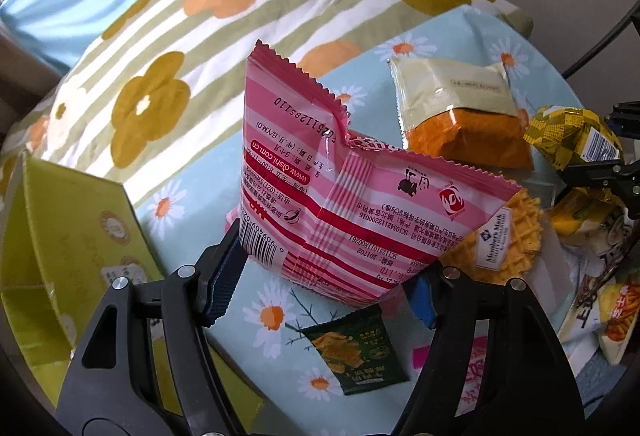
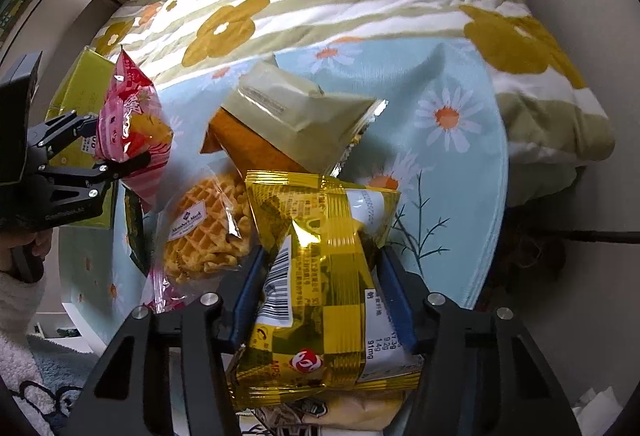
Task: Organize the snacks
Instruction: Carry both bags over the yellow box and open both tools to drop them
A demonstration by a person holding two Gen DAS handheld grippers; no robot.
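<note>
My left gripper (image 1: 324, 272) is shut on a pink striped snack bag (image 1: 336, 204) and holds it above the daisy-print cloth; it also shows in the right wrist view (image 2: 132, 132). My right gripper (image 2: 320, 284) is shut on a yellow snack bag (image 2: 320, 276), seen at the right in the left wrist view (image 1: 572, 140). A yellow-green open box (image 1: 68, 236) stands at the left.
On the cloth (image 2: 452, 164) lie a wrapped orange cake (image 2: 288, 116), a wrapped waffle (image 2: 204, 232), a dark green packet (image 1: 356, 352) and more snack packs (image 1: 612, 316). A flowered quilt (image 1: 200, 28) lies behind.
</note>
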